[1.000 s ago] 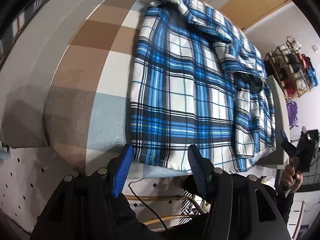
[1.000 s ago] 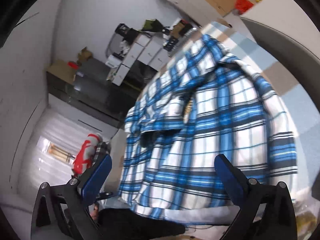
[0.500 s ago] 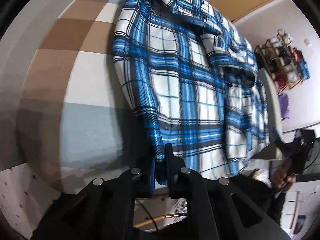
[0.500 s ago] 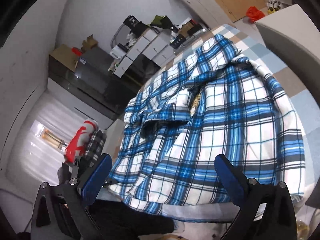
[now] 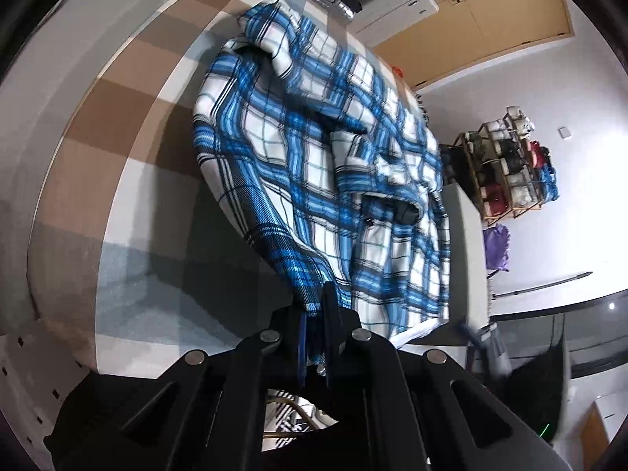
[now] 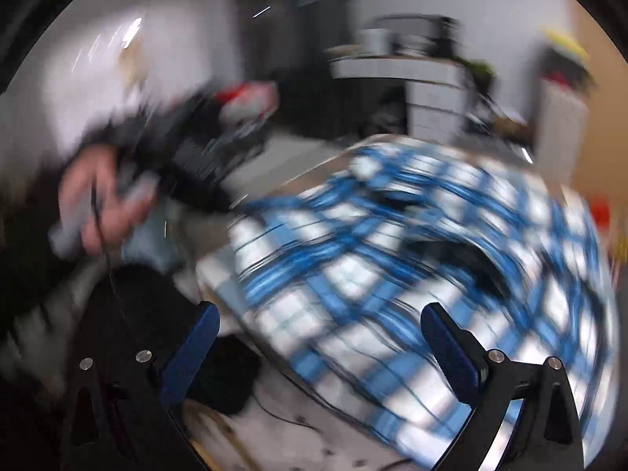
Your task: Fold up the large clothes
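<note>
left hand-held gripper (image 5: pixel 314 337) clamped on shirt (image 5: pixel 314 165) hem — now lifted; right hand-held gripper (image 6: pixel 318 337) wide — swung aside

Blue-white plaid shirt (image 5: pixel 322 165) on brown, white, seemingly grey-blue checked cover (image 5: pixel 129 129).

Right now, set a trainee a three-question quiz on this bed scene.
1. True or false: the left gripper is shut on a corner of the blue-and-white plaid flannel shirt.
2. The right gripper has its jaws: A) shut on the shirt B) open and holding nothing C) shut on a hanger.
3. Fill in: the shirt lies on a bed cover checked in brown, white and ____.

Key: 1 true; 2 B; 3 grey-blue.
</note>
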The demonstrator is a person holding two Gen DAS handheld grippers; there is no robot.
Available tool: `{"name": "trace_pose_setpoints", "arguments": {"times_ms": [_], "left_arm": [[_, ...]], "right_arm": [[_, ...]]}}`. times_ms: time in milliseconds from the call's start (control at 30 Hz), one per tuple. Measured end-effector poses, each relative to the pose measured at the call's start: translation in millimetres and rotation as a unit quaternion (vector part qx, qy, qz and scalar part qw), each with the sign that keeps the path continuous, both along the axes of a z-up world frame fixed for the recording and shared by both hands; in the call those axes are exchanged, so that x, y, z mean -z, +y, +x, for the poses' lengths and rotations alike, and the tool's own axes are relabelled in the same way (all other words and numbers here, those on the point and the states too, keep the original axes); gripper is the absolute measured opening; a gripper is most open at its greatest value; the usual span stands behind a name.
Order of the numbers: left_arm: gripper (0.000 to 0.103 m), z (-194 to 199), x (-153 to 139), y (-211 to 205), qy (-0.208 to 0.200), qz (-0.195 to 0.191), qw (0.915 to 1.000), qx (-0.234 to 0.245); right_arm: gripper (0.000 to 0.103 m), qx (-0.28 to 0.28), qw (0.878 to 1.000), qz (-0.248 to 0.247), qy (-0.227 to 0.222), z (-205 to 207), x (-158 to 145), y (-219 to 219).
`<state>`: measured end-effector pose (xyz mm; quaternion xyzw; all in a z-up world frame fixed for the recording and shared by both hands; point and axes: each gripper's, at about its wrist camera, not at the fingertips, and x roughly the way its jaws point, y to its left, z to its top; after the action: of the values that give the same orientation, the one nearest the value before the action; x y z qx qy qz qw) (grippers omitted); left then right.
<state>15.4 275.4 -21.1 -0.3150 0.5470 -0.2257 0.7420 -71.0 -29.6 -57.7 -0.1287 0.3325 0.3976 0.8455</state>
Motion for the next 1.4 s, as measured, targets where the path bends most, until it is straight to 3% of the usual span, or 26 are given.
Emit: {"name": "trace_pose_setpoints", "arguments": {"times_ms": [100, 167, 333, 400, 433, 467, 533, 567, 600, 633, 767, 967, 1067, 1167, 1200, 1333, 1400], "left_arm": [[0.002, 1, -6, 2, 0.001, -0.034, 0.9994, 0.007], [0.002, 2, -6, 5, 0.008, -0.081, 0.9965, 0.019], [0.002, -3, 3, 21, 0.024, -0.129, 0.991, 0.024], [0.002, -5, 6, 25, 0.021, -0.122, 0.992, 0.022], [0.002, -7, 7, 26, 0.016, -0.109, 0.9936, 0.025], [0.002, -9, 9, 27, 0.015, -0.104, 0.9941, 0.026], [0.012, -10, 15, 32, 0.025, -0.103, 0.9941, 0.022], [0.031, -10, 18, 35, 0.037, -0.096, 0.9945, 0.016], [0.056, -10, 24, 40, 0.052, -0.086, 0.995, 0.0], [0.063, -10, 26, 45, 0.055, -0.084, 0.9949, -0.013], [0.064, -14, 28, 57, 0.025, -0.108, 0.9932, -0.035], [0.064, -4, 47, 39, 0.067, -0.175, 0.982, -0.024], [0.064, 0, 56, 42, 0.074, -0.224, 0.9707, -0.045], [0.068, -2, 70, 53, 0.051, -0.322, 0.9408, -0.093], [0.08, -4, 75, 56, 0.048, -0.345, 0.9311, -0.108], [0.085, -4, 91, 47, 0.081, -0.377, 0.9132, -0.132], [0.085, -1, 89, 31, 0.092, -0.378, 0.9147, -0.111]], "right_arm": [[0.103, -0.024, 0.995, -0.081, -0.049, -6, 26, 56], [0.103, -0.017, 0.989, -0.113, -0.091, -2, 42, 80], [0.1, 0.017, 0.969, -0.141, -0.202, 4, 53, 111], [0.071, 0.042, 0.968, -0.136, -0.207, 13, 49, 113], [0.04, 0.047, 0.974, -0.126, -0.185, 21, 45, 112], [0.025, 0.047, 0.981, -0.108, -0.157, 27, 42, 108], [0.02, 0.047, 0.993, -0.046, -0.095, 39, 30, 95], [0.01, 0.052, 0.996, -0.026, -0.073, 45, 24, 89], [0.01, 0.053, 0.997, -0.014, -0.06, 48, 20, 86], [0.01, 0.052, 0.998, 0.002, -0.04, 52, 16, 81], [0.008, 0.072, 0.996, 0.046, 0.016, 68, 6, 68], [0.008, 0.078, 0.994, 0.064, 0.035, 71, 2, 62], [0.008, 0.072, 0.994, 0.077, 0.039, 71, 3, 62], [0.008, 0.064, 0.994, 0.081, 0.033, 64, 4, 63], [0.008, 0.063, 0.994, 0.08, 0.031, 62, 5, 64], [0.008, 0.056, 0.994, 0.088, 0.03, 56, 10, 62], [0.008, 0.053, 0.993, 0.096, 0.033, 56, 12, 60]]}}
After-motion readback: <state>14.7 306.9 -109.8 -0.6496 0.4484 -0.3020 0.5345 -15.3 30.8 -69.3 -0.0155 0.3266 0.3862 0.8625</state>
